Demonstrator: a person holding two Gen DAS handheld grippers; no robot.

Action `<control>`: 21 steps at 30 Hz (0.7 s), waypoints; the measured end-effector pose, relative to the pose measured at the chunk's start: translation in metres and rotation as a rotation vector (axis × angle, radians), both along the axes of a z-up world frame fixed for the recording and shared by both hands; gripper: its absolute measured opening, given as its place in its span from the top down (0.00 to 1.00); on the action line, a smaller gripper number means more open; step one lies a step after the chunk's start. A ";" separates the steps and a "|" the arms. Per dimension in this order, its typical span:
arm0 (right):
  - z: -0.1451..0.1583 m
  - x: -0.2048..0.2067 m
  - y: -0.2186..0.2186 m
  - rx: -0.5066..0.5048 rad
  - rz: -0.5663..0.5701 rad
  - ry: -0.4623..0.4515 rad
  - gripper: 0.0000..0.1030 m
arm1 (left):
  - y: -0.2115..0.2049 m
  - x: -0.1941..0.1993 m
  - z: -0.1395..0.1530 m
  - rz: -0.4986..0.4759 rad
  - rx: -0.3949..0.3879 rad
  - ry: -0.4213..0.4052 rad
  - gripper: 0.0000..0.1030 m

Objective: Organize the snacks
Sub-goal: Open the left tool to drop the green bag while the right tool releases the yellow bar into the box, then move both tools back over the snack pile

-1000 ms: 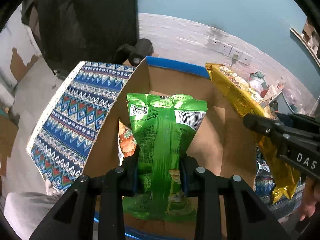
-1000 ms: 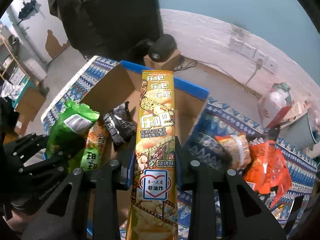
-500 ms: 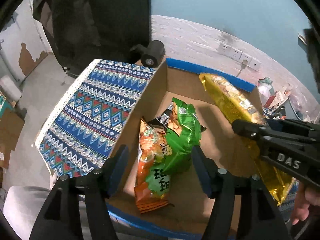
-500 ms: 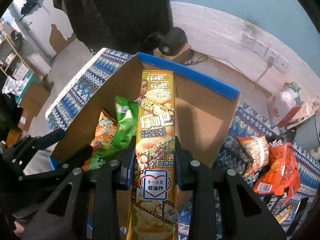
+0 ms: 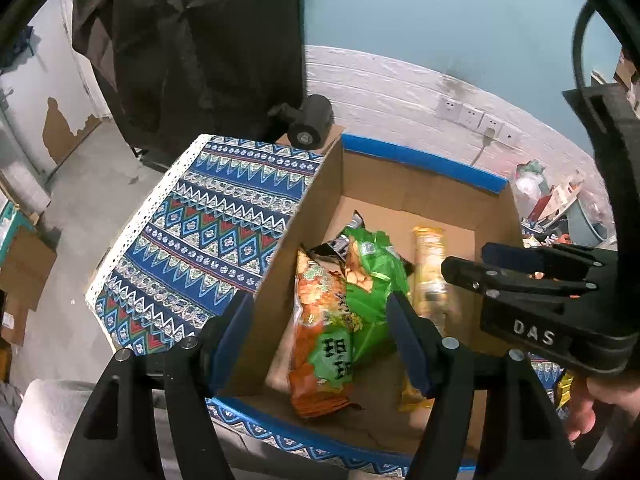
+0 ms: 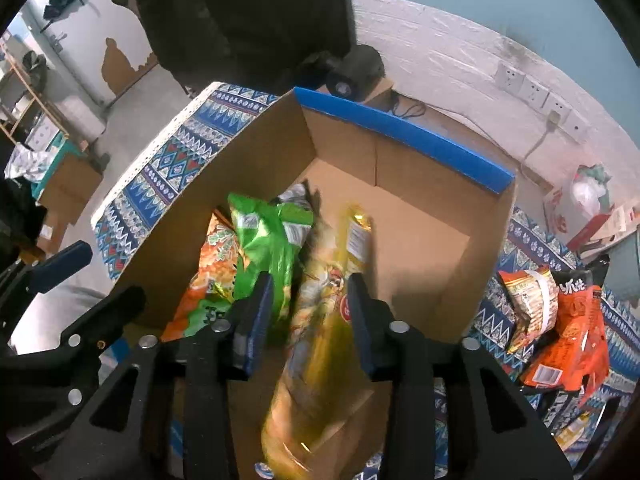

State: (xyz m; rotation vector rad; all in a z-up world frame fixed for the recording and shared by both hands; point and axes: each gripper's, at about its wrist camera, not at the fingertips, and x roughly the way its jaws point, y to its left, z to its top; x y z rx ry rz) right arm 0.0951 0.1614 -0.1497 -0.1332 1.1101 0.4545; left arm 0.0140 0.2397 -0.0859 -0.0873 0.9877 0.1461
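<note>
snacks (image 5: 348, 312) in box (image 5: 420, 158), "das" on right hand-held gripper (image 5: 464, 270)

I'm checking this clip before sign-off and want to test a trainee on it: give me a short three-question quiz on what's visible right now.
1. True or false: the green bag lies inside the cardboard box.
2. Which snack is between the fingers of the right claw? A) the orange bag B) the long yellow packet C) the green bag
3. Where are the snacks not yet boxed?

Key:
1. True; it rests against the orange bag at the box's left wall.
2. B; the jaws are opening and the blurred packet is slipping into the box.
3. On the patterned cloth to the box's right, where the red-orange bags lie.
</note>
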 end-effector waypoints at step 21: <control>0.033 -0.030 -0.098 -0.075 -0.133 -0.071 0.28 | -0.087 0.004 0.006 -0.183 -0.023 0.023 0.31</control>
